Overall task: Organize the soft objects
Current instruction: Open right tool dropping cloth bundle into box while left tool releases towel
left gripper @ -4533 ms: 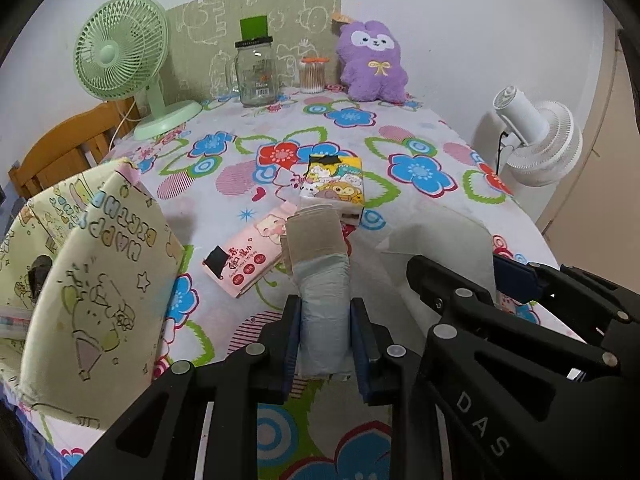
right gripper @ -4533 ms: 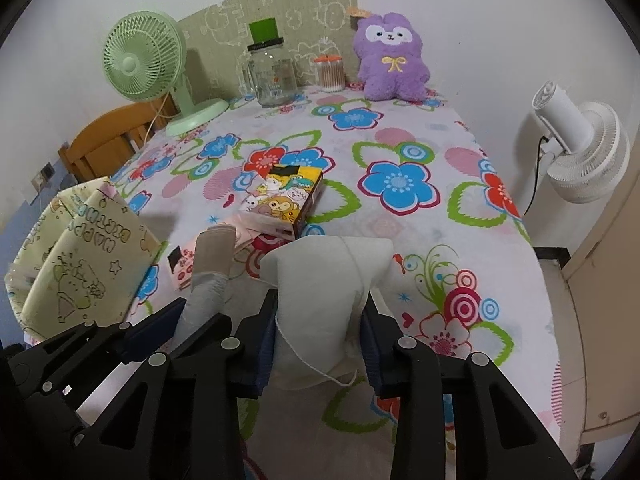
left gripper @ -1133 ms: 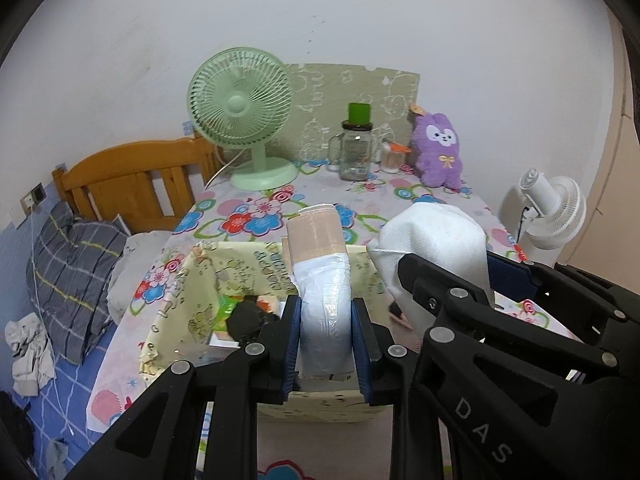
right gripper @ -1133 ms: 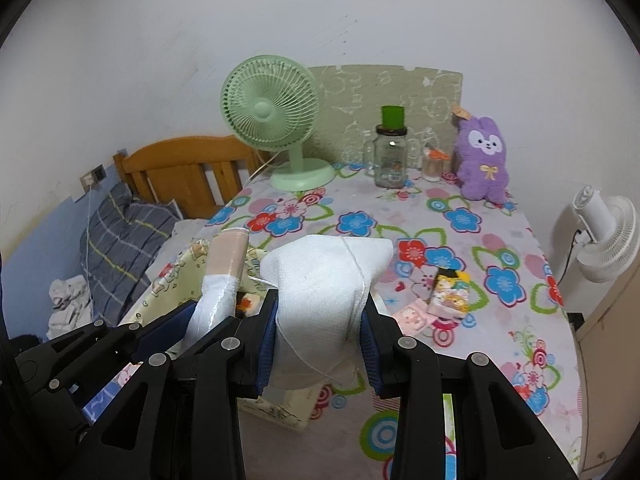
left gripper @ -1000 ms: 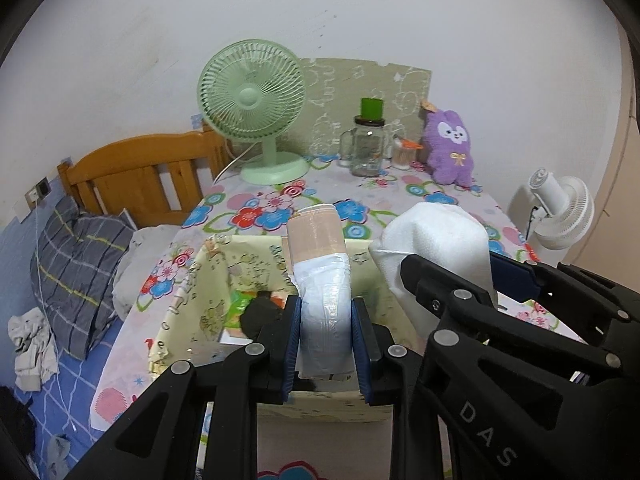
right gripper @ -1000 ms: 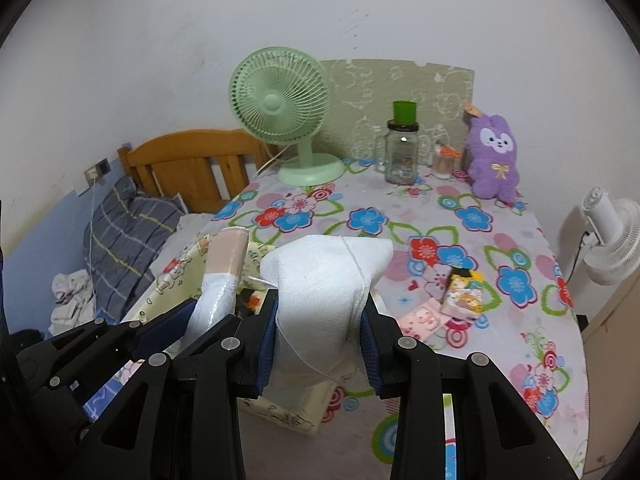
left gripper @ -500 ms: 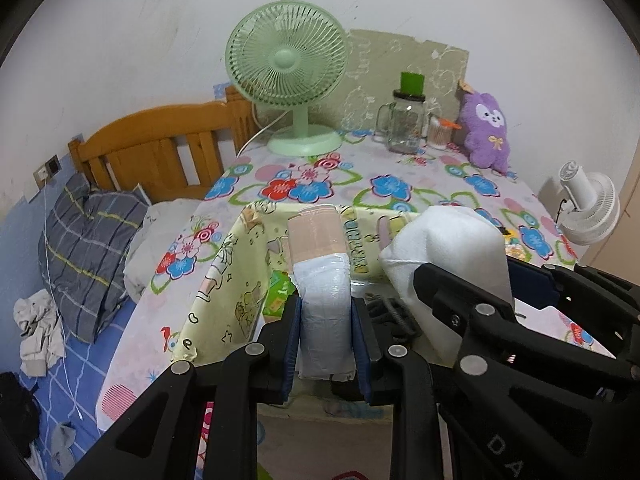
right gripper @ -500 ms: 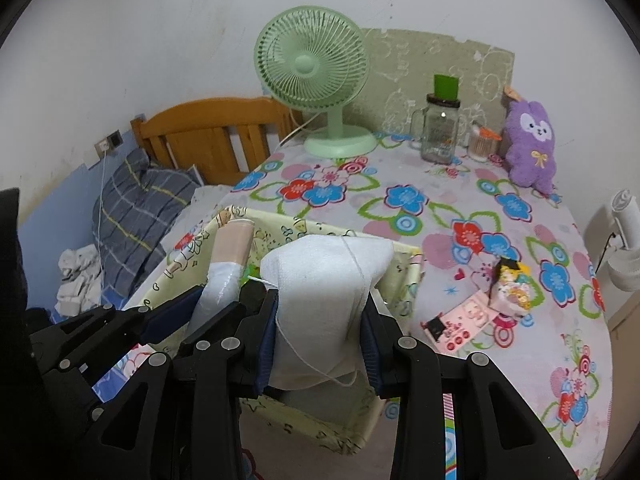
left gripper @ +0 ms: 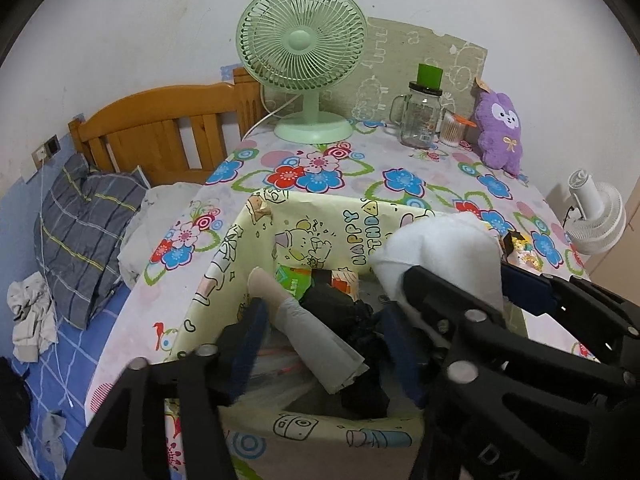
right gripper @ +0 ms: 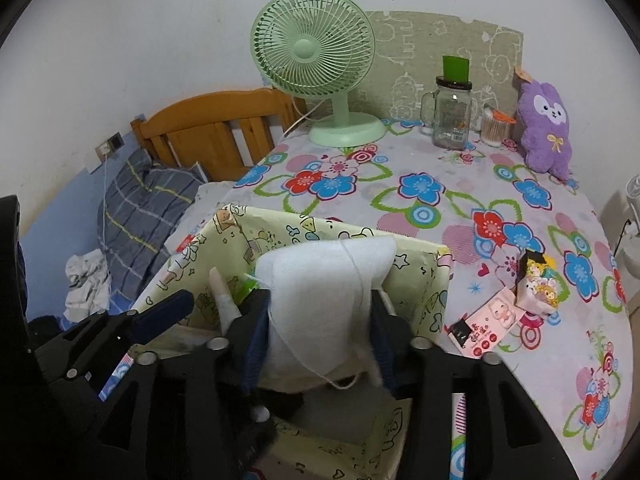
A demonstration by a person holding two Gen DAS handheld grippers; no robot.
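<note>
A yellow cartoon-print box [left gripper: 320, 224] stands at the near left of the flowered table, with a black item [left gripper: 340, 312] and a green packet inside. My left gripper [left gripper: 322, 336] hangs over it with its jaws opening. A grey and beige sock [left gripper: 304, 328] lies tilted between the jaws, free of both pads, leaning left into the box. My right gripper [right gripper: 318, 340] is beside it over the same box [right gripper: 420, 280]. Its jaws are opening too, but a puffy white cloth [right gripper: 320, 300] still fills the gap and touches both pads.
At the back of the table stand a green fan [left gripper: 302, 40], a glass jar [left gripper: 420, 120] and a purple plush [left gripper: 502, 136]. A cartoon carton [right gripper: 536, 280] and a pink packet [right gripper: 488, 324] lie right of the box. A bed with a checked pillow [left gripper: 88, 232] is on the left.
Both grippers came forward and down over the yellow box. The left jaws spread and the sock tipped over to the left. The right jaws widened around the white cloth.
</note>
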